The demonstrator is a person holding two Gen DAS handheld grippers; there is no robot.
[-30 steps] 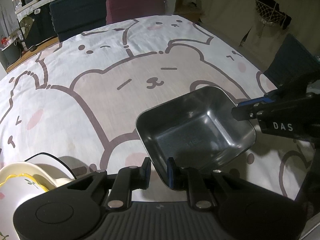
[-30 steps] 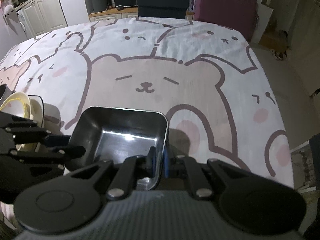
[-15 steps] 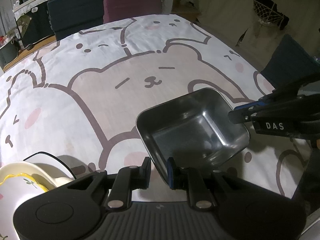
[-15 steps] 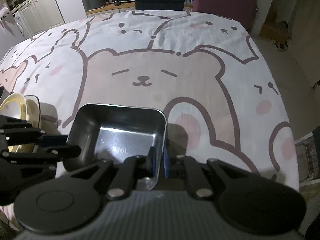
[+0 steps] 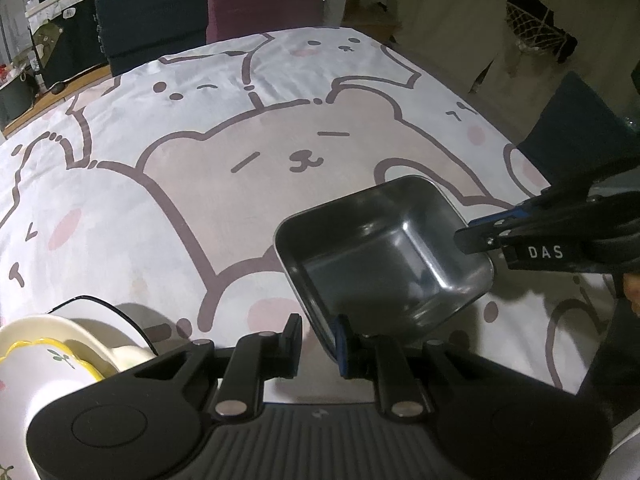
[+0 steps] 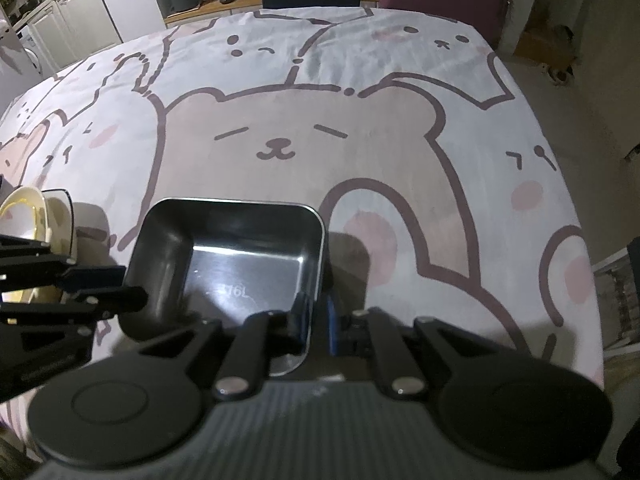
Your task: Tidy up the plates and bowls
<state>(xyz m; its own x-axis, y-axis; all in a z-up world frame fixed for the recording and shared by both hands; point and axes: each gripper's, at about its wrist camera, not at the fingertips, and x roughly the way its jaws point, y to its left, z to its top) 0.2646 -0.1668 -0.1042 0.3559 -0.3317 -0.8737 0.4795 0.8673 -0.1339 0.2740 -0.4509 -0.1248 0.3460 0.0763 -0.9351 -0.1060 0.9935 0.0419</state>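
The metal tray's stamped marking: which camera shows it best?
The right wrist view: the metal tray lies open to the camera, and its floor marking reads roughly "16L". In the left wrist view the tray is tilted, and its floor reflections hide any marking.

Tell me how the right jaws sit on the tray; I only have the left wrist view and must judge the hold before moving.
Observer: The right gripper straddles the near wall of the tray, one finger inside and one outside, shut on it.
Operator: Is there anything inside the tray that I can't make out?
Observer: Only a mark on its floor, reading 16L in the right wrist view.
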